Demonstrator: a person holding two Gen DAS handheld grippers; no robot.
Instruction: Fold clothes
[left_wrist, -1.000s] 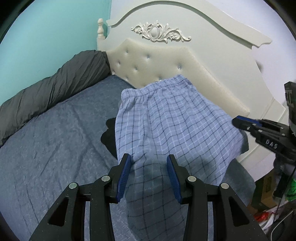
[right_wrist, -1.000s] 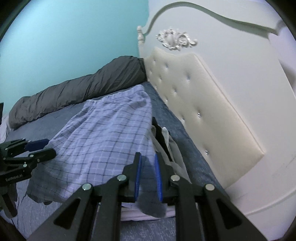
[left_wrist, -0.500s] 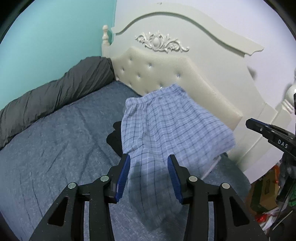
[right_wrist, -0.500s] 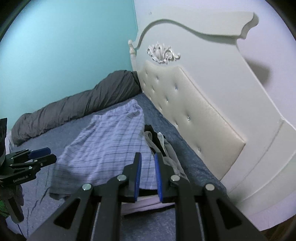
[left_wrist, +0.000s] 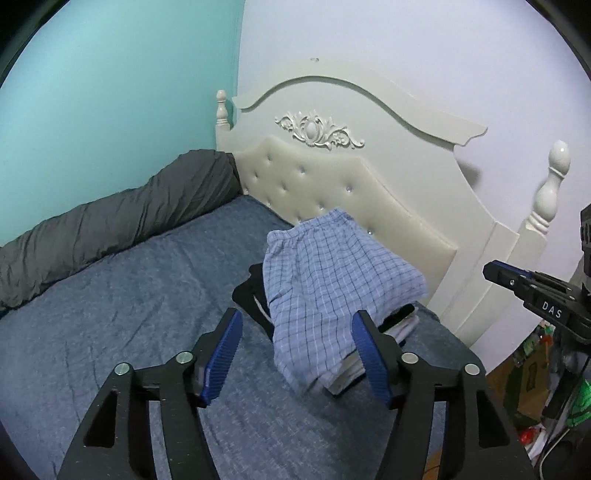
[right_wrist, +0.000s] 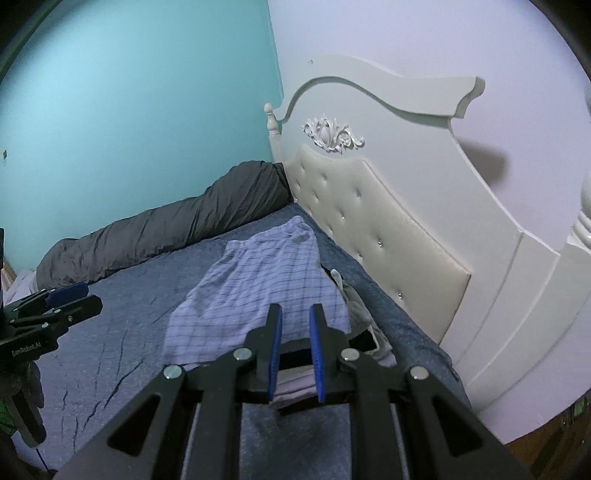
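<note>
Light-blue plaid shorts (left_wrist: 332, 273) (right_wrist: 266, 288) lie folded on top of a small pile of dark and white garments (left_wrist: 400, 321) on the bed, close to the headboard. My left gripper (left_wrist: 297, 315) hovers above and short of the shorts. Its jaws are opening, stand wide, and no cloth is between the pads. My right gripper (right_wrist: 295, 308) hangs over the near edge of the pile with only a narrow gap between its pads and nothing in it. Each gripper also shows in the other's view: the right gripper (left_wrist: 517, 280) and the left gripper (right_wrist: 74, 299).
The bed has a blue-grey sheet (left_wrist: 129, 295). A rolled dark grey duvet (left_wrist: 129, 218) (right_wrist: 166, 236) lies along the teal wall. A cream tufted headboard (left_wrist: 332, 184) stands behind the pile. Boxes and clutter (left_wrist: 535, 387) sit on the floor beyond the bed's right edge.
Both grippers let go of the shorts and drew back and upward. The shorts dropped from a stretched hold onto the pile. The left jaws spread wider.
</note>
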